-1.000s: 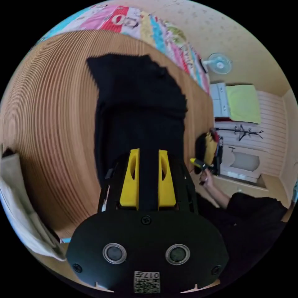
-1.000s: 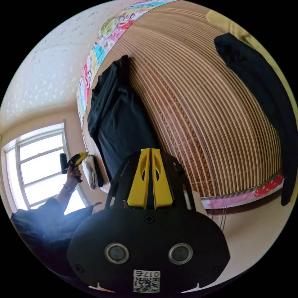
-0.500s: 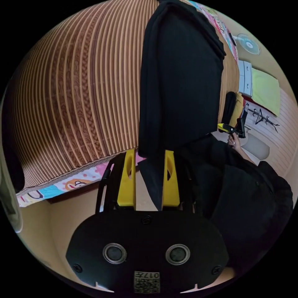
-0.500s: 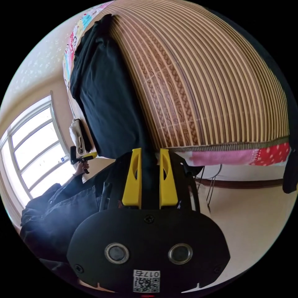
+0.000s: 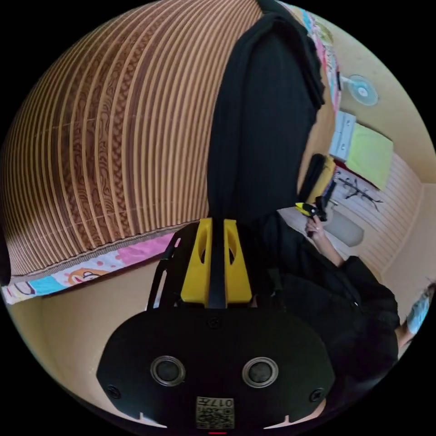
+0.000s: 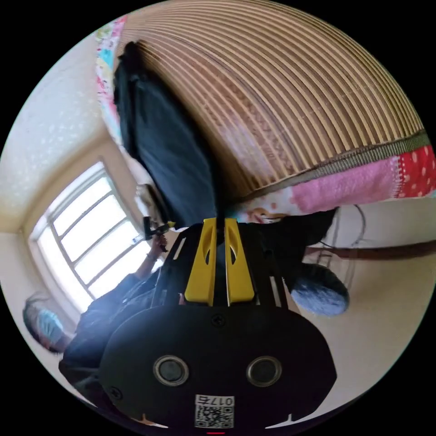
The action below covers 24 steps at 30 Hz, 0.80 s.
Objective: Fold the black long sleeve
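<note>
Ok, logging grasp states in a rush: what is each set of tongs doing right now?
Left tongs: closed on the black long-sleeve garment.
Right tongs: closed on the same black garment's edge.

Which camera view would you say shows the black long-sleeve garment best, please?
The left gripper view: the black long-sleeve garment lies large and sharp along the striped woven mat. The right gripper view shows it narrower, blurred and off-centre.

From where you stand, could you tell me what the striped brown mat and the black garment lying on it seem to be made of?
The striped brown mat looks like woven bamboo or rattan slats: stiff parallel strips with a faint sheen and a stitched fabric edge. The black long-sleeve garment looks like soft matte knit, perhaps cotton: it drapes limply, without shine.
</note>
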Available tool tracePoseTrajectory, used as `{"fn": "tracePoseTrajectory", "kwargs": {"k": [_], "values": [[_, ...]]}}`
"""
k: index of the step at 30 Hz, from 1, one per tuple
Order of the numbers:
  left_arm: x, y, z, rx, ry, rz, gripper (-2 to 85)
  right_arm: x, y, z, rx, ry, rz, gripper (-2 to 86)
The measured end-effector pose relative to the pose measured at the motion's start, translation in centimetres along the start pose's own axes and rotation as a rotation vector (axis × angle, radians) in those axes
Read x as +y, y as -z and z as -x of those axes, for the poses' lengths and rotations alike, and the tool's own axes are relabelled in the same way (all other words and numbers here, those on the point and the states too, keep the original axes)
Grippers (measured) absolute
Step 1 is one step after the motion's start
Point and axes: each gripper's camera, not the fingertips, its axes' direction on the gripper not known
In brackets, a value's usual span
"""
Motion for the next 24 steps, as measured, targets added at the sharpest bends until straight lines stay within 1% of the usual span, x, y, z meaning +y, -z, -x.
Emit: {"fn": "tracePoseTrajectory", "kwargs": {"k": [1, 2, 3, 4, 5, 8, 9, 11, 12, 14, 15, 16, 17, 18, 19, 22, 24], "values": [[1.1, 1.8, 0.0, 0.094, -0.025, -0.055, 4.6, 0.5, 0.7, 0.3, -0.082, 0.035, -0.006, 3.5], [2.5, 3.8, -0.2, 0.252, -0.081, -0.128, 4.4, 1.5, 2.1, 0.9, -0.247, 0.099, -0.028, 3.4], [3.2, 4.8, -0.4, 0.347, -0.114, -0.161, 4.3, 2.8, 3.6, 1.9, -0.356, 0.154, -0.061, 3.3], [4.6, 6.4, -0.6, 0.535, -0.177, -0.211, 4.3, 3.5, 4.4, 2.5, -0.392, 0.182, -0.08, 3.3], [6.0, 7.9, -0.9, 0.686, -0.234, -0.245, 4.2, 4.9, 5.8, 3.6, -0.443, 0.238, -0.112, 3.3], [9.8, 10.2, -2.2, 0.831, -0.343, -0.242, 4.2, 9.1, 8.6, 5.3, -0.544, 0.329, -0.173, 3.0], [10.6, 10.3, -2.4, 0.854, -0.353, -0.235, 4.2, 11.0, 9.2, 5.4, -0.601, 0.353, -0.187, 2.9], [13.6, 9.7, -2.3, 0.995, -0.35, -0.246, 4.1, 13.4, 9.7, 5.3, -0.697, 0.381, -0.209, 2.8], [14.2, 9.5, -2.2, 1.016, -0.336, -0.275, 4.1, 14.5, 9.7, 5.3, -0.737, 0.389, -0.229, 2.8], [16.1, 9.0, -0.8, 1.045, -0.203, -0.453, 3.8, 14.9, 9.6, 5.4, -0.739, 0.365, -0.271, 2.8], [16.2, 9.0, -0.4, 1.043, -0.163, -0.497, 3.6, 14.3, 9.4, 5.5, -0.718, 0.345, -0.301, 2.8], [15.9, 8.9, 0.6, 1.045, -0.099, -0.579, 3.2, 13.7, 9.3, 5.6, -0.697, 0.33, -0.315, 2.8], [14.7, 8.7, 1.5, 1.028, -0.034, -0.618, 2.9, 12.0, 9.0, 5.7, -0.639, 0.282, -0.337, 2.8], [13.8, 8.5, 1.9, 1.011, -0.004, -0.622, 2.7, 9.8, 8.4, 6.0, -0.576, 0.233, -0.351, 2.8], [11.6, 8.5, 2.3, 0.994, 0.006, -0.63, 2.4, 8.6, 8.1, 6.2, -0.559, 0.217, -0.354, 2.8], [5.2, 10.2, 2.2, 0.988, -0.002, -0.687, 2.0, 2.3, 6.5, 7.4, -0.613, 0.188, -0.39, 2.7], [1.2, 11.9, 1.8, 0.988, 0.008, -0.73, 1.9, -2.7, 5.9, 9.9, -0.637, 0.205, -0.425, 2.6]]}}
